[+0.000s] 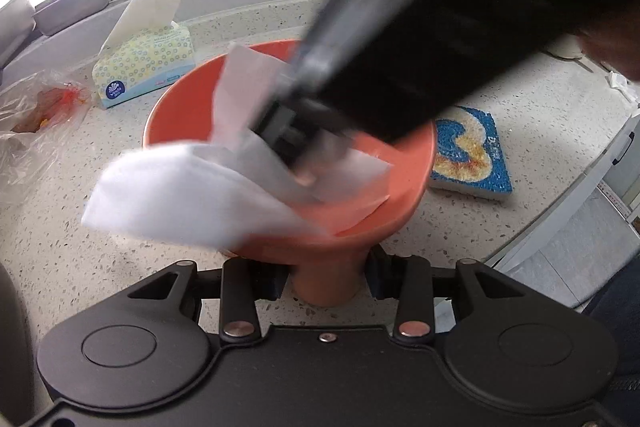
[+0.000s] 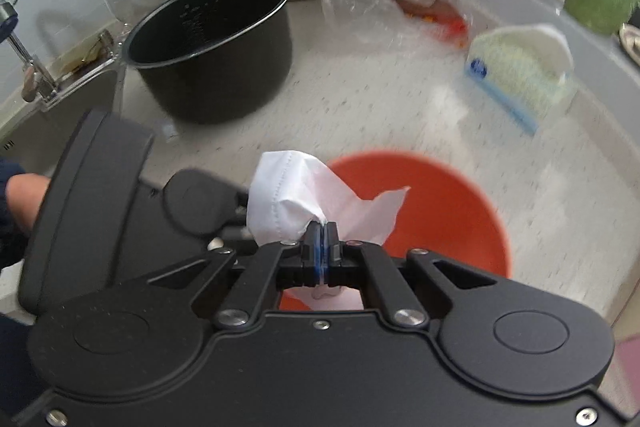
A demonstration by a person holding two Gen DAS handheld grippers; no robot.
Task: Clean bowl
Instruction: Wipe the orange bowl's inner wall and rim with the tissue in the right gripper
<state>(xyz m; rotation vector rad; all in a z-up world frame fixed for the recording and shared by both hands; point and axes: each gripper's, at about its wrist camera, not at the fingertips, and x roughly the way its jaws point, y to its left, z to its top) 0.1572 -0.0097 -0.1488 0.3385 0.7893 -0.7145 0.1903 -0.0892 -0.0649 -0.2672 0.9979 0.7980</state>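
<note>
Bowl [image 1: 192, 115], one, gripped by left fingers [image 1: 280, 279]; right fingers [image 2: 325, 227] pinch one tissue [image 2: 288, 195].

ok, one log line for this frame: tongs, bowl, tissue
left tongs: shut on bowl foot | right tongs: shut on tissue | tissue: inside orange bowl | phase: wiping

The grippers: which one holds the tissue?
The right gripper: its jaws pinch the white tissue. The left gripper clamps the orange bowl's foot instead.

Right gripper [image 2: 321, 231] clamps white tissue [image 2: 288, 199] above orange bowl [image 2: 448, 203]; black pot [image 2: 212, 55] behind on counter [image 2: 360, 107]
</note>
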